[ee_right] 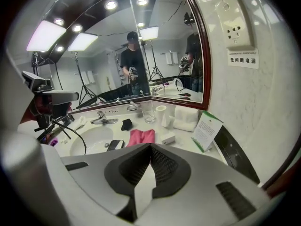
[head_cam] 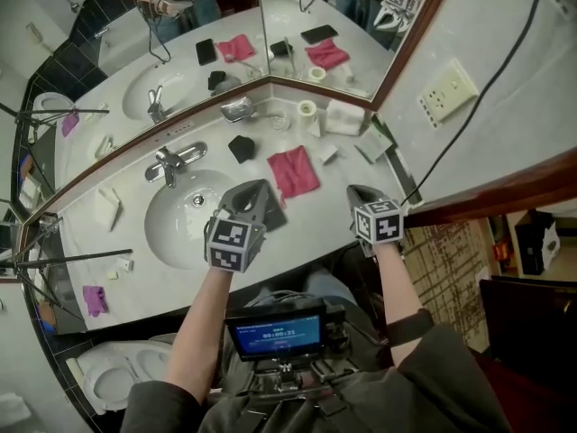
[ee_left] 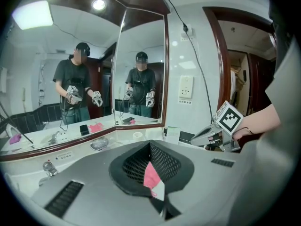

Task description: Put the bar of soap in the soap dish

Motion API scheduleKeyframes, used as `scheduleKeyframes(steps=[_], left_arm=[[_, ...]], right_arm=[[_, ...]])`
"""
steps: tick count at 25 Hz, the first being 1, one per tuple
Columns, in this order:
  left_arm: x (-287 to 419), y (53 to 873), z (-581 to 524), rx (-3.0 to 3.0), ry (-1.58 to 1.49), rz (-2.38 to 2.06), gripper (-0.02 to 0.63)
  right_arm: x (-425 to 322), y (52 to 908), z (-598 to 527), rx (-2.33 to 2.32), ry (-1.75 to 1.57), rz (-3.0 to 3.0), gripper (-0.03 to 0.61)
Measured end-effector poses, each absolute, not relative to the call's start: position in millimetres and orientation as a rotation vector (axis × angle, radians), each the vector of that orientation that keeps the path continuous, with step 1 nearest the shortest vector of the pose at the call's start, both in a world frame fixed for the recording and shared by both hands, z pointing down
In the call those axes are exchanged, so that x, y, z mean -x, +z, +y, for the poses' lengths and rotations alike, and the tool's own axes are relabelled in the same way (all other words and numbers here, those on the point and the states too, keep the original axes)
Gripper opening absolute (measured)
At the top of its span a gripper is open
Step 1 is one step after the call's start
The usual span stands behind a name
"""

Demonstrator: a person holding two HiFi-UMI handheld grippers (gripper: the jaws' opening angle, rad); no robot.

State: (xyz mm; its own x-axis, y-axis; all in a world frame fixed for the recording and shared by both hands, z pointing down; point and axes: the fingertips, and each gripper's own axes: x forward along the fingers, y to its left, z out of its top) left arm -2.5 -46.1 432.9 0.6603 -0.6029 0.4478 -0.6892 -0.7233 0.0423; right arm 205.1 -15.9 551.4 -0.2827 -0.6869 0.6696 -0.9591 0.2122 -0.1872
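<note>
The shiny metal soap dish (head_cam: 237, 108) sits at the back of the counter by the mirror corner, also visible in the left gripper view (ee_left: 99, 144) and the right gripper view (ee_right: 133, 107). A small white block (head_cam: 326, 153), likely the bar of soap, lies right of the pink cloth (head_cam: 293, 171) and shows again as a small box (ee_right: 168, 139). My left gripper (head_cam: 261, 188) hovers over the sink's right rim, shut and empty (ee_left: 150, 149). My right gripper (head_cam: 354, 191) is near the counter's front right, shut with nothing in it (ee_right: 150, 149).
A faucet (head_cam: 171, 162) and basin (head_cam: 185, 219) lie to the left. A black phone (ee_right: 114, 145), a black object (head_cam: 241, 148), a glass (head_cam: 279, 118), a paper roll (head_cam: 307, 109), a folded white towel (head_cam: 344, 117) and a green-edged card (head_cam: 374, 142) crowd the counter. Tripod legs (head_cam: 72, 260) cross the left side.
</note>
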Motion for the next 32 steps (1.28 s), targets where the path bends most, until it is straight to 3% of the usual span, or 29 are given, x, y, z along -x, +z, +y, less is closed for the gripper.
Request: scheduleKeyframes(steps=[5, 8, 13, 17, 32], left_arm=[[5, 438, -47, -2.660, 0.621, -1.066, 0.002], [5, 440, -46, -2.649, 0.619, -1.068, 0.002], [8, 446, -48, -2.625, 0.631, -1.085, 0.002], [12, 450, -51, -2.596, 0.635, -1.103, 0.002], [10, 480, -67, -2.515, 0.675, -1.154, 0.002]], right_arm=[[-212, 566, -26, -1.478, 0.755, -1.996, 0.033], [-213, 580, -34, -1.418, 0.731, -1.975, 0.137], [-215, 602, -60, -1.337, 0.675, -1.941, 0.245], [-223, 631, -87, -1.315, 0.674, -1.888, 0.414], [-216, 694, -169, -1.050, 0.600, -1.827, 0.437]])
